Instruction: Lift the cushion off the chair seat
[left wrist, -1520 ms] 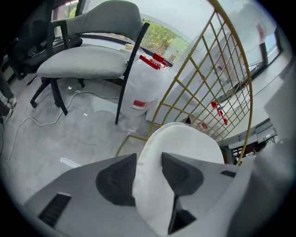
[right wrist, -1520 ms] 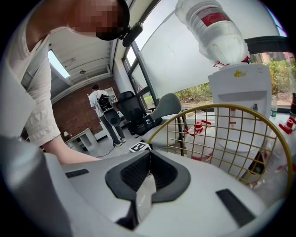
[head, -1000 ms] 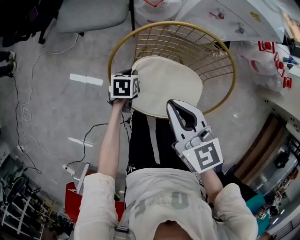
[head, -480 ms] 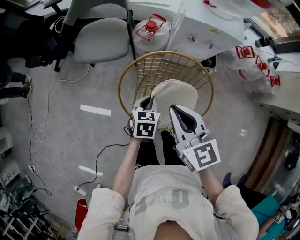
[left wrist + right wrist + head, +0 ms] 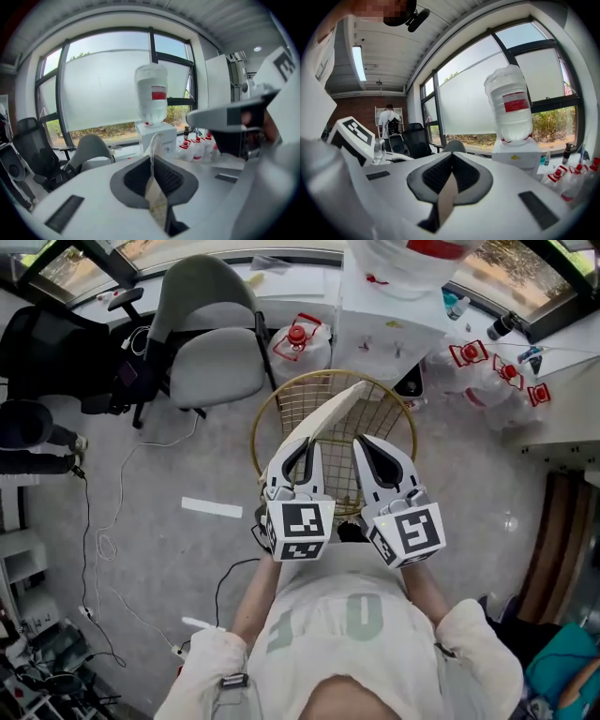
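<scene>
Nearest, the left hand-held gripper (image 5: 303, 446) pinches a thin edge of the cream cushion (image 5: 330, 411), and its jaws have just been closing tighter on that edge. Just beside it, the right hand-held gripper (image 5: 367, 442) is also clamped narrow on the cushion. The cushion hangs tilted, edge-on, above the gold wire chair (image 5: 389, 409). I judge the lift nearly complete. The next move calls for an equal, firm grip while carrying it away from the chair.
</scene>
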The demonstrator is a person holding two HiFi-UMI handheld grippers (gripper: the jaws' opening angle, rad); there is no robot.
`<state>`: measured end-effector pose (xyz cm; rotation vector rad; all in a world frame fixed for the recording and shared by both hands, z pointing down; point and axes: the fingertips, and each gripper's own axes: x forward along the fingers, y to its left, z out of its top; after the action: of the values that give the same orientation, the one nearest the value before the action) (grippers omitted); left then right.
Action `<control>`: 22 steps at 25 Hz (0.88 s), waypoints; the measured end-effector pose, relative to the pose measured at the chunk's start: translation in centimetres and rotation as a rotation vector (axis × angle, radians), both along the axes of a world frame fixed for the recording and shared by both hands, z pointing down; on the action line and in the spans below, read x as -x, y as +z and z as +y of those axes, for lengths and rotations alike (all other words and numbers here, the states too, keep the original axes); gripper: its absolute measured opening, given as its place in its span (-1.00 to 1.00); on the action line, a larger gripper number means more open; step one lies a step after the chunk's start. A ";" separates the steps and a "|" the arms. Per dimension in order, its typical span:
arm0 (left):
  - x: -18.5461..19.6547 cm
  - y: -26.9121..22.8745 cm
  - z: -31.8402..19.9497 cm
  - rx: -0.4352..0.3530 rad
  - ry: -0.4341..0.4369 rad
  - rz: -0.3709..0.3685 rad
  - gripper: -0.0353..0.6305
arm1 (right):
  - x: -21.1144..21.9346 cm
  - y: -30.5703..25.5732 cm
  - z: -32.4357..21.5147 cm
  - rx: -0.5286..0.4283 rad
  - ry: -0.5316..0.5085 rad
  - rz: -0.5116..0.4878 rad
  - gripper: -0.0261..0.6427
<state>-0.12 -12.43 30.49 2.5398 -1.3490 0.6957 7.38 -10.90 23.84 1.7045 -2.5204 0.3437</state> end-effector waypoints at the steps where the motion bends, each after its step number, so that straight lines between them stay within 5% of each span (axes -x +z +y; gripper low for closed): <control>1: 0.5 -1.6 -0.2 -0.029 -0.008 0.011 -0.80 | 0.0 -0.5 0.0 -0.014 0.006 -0.002 -0.87; 10: 1.1 -8.0 0.7 -0.082 -0.040 0.130 -0.80 | 1.0 -2.6 1.1 -0.080 -0.011 0.002 -0.87; 22: 0.9 -8.8 1.6 -0.084 -0.038 0.165 -0.80 | 0.5 -2.8 1.4 -0.085 -0.002 0.030 -0.88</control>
<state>-1.07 -10.81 21.66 2.5632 -1.3935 0.4209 6.91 -9.46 21.08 1.7229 -2.5501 0.2123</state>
